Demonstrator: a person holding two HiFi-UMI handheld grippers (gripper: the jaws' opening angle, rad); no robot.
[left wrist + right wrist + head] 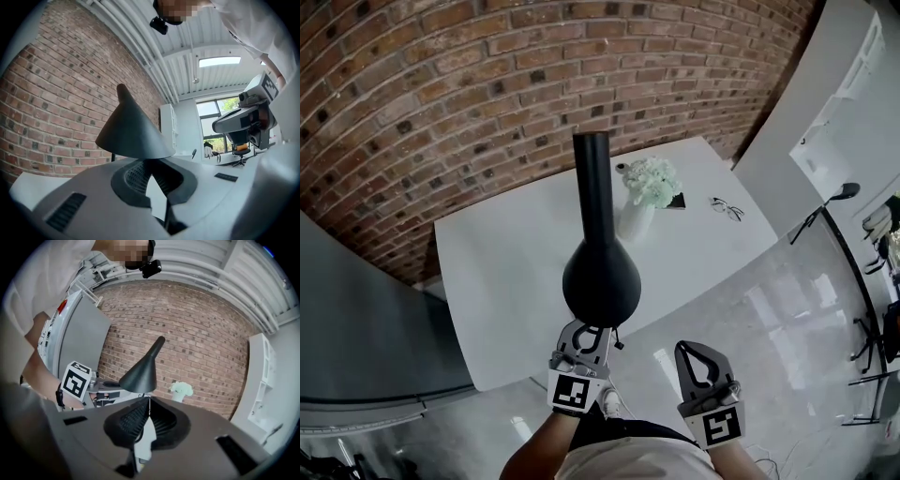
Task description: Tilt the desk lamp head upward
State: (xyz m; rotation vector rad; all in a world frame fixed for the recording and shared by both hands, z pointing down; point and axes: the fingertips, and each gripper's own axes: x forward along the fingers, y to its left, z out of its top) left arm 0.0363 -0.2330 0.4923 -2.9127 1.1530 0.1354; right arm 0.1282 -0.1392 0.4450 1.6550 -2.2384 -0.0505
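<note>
Black lamp head (600,277): hangs over the near edge of the white tabletop (506,281), cone mouth facing down, neck running toward the brick wall.
Left hand-held gripper (149,163): jaws pressed together, holding nothing, with the tips right under the shade's rim; whether they touch it cannot be told.
Right hand-held gripper (692,349): jaws likewise together and empty, off to the side and apart from the lamp.
Task status: the tilt looks not yet made; the head seems set to be nudged up from below.
Risk, slip: closed tips on a smooth, sloped cone could skid off the rim, and the head would drop back.
Risk, base: nothing braces the lamp, so a hard push may shift or tip the whole lamp rather than turn its joint.
Risk, bystanders: a vase (636,220) and glasses (727,208) sit beyond on the tabletop, where a toppling lamp could strike them.
</note>
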